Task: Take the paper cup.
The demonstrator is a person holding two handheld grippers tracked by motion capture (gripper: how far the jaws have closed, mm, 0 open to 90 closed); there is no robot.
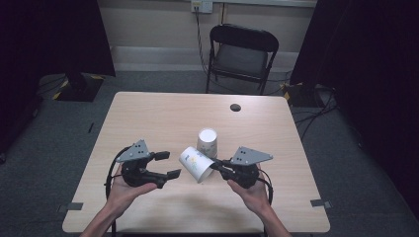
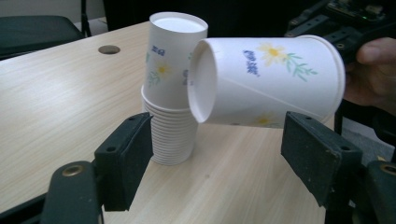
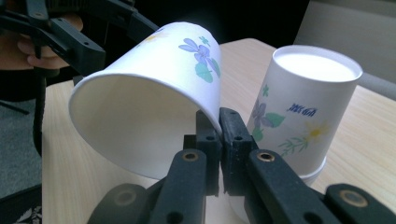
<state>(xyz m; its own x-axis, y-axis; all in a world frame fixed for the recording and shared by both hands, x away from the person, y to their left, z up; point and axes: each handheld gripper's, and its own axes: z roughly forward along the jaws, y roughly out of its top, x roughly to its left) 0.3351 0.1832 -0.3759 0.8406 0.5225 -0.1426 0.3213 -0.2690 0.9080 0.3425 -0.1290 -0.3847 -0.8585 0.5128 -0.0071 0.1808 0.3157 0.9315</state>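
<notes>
A white paper cup with flower print [image 1: 196,163] lies sideways in the air, its base toward my left gripper. My right gripper [image 1: 216,165] is shut on the wall at the cup's rim [image 3: 219,126], one jaw inside and one outside. The cup [image 3: 144,107] opens toward that camera. My left gripper [image 1: 171,164] is open just left of the cup's base. Its jaws stand apart below the cup [image 2: 271,81] without touching it. A stack of upside-down paper cups [image 1: 207,142] stands on the table just behind, also seen as the stack [image 2: 173,93] and stack [image 3: 299,107].
The wooden table [image 1: 148,113] has a round cable hole [image 1: 235,107] near its far edge. A black folding chair [image 1: 242,54] stands behind the table. Dark curtains hang at both sides. Tape marks sit at the near corners.
</notes>
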